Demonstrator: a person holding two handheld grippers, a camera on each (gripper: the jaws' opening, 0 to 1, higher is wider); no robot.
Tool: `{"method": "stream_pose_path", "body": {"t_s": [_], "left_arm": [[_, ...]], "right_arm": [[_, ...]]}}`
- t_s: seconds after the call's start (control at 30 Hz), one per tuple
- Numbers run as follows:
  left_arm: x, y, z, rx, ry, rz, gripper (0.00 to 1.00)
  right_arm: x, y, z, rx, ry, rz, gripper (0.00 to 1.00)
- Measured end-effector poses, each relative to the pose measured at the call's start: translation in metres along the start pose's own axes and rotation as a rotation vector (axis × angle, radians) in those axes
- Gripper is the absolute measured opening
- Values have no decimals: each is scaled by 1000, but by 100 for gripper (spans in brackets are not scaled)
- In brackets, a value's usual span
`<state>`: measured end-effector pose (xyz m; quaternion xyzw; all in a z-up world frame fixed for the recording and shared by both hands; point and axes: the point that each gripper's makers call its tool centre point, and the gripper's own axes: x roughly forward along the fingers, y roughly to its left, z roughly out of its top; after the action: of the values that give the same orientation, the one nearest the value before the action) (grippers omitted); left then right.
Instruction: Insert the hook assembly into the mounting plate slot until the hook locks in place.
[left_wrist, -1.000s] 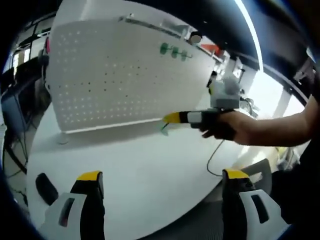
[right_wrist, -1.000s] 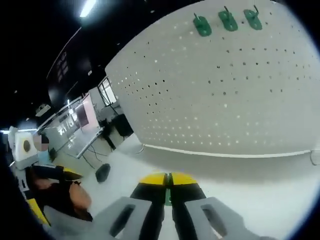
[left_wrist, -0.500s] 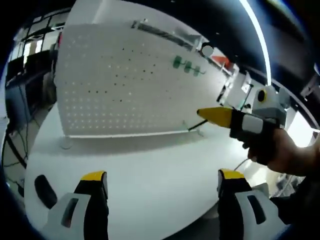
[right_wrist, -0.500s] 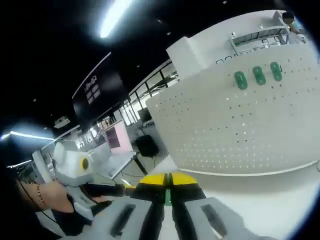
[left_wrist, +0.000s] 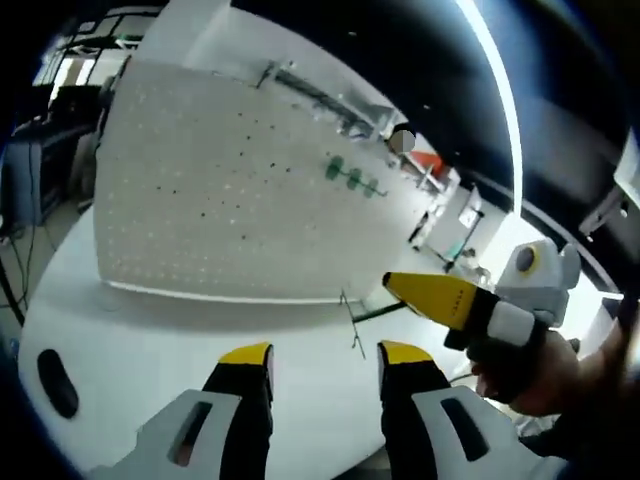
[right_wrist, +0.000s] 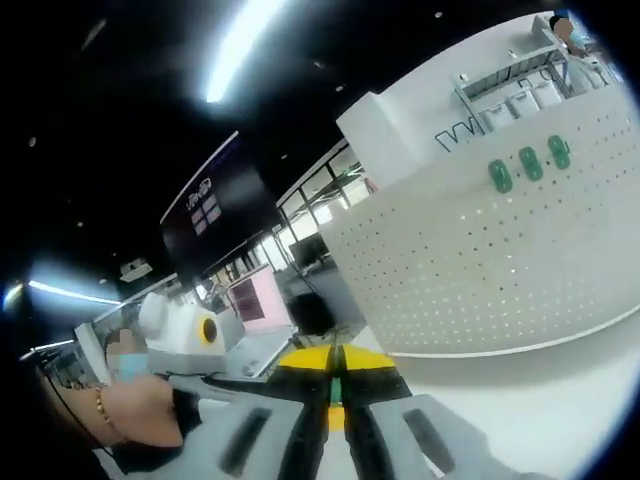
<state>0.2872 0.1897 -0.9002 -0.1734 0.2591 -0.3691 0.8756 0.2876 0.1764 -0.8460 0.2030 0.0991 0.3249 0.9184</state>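
A white perforated mounting plate (left_wrist: 220, 200) stands upright at the back of the white table (left_wrist: 150, 340), with three green hooks (left_wrist: 350, 177) mounted high on it. In the left gripper view my right gripper (left_wrist: 392, 283) comes in from the right, shut on a green hook assembly (left_wrist: 375, 313) whose wire end hangs just above my left gripper (left_wrist: 324, 354). The left gripper's jaws stand open with nothing between them. In the right gripper view my right gripper (right_wrist: 335, 358) is shut on the green hook assembly (right_wrist: 335, 390), well short of the mounting plate (right_wrist: 480, 260) and its green hooks (right_wrist: 530, 163).
A dark oval object (left_wrist: 52, 380) lies on the table at the left. In the right gripper view a person's hand (right_wrist: 140, 415) holds the left gripper (right_wrist: 240, 383) at the lower left. Office desks and shelves stand behind the plate.
The left gripper's jaws have drawn closer together but stay apart. The right gripper with the hook has come lower and nearer to the left gripper. Both views have shifted.
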Motion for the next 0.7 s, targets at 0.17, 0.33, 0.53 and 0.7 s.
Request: {"method": "stream_pose_path", "body": {"t_s": [0.17,0.33,0.53,0.7], "left_arm": [[-3,-10,7,-49,-23,-43,36],[-5,-17,17,-41,-43,-68,22],[-5,-26,22,-36,-55,-101,13],[-5,-30,20,-55,-55,-119,6]], "right_arm": [[-1,5,8,-30,-17,14,0],[-1,8,17,-44,-37,25,0],[-1,15,24,-49,-49,49,0],[-4,23,27,-66,-65,62,0]]}}
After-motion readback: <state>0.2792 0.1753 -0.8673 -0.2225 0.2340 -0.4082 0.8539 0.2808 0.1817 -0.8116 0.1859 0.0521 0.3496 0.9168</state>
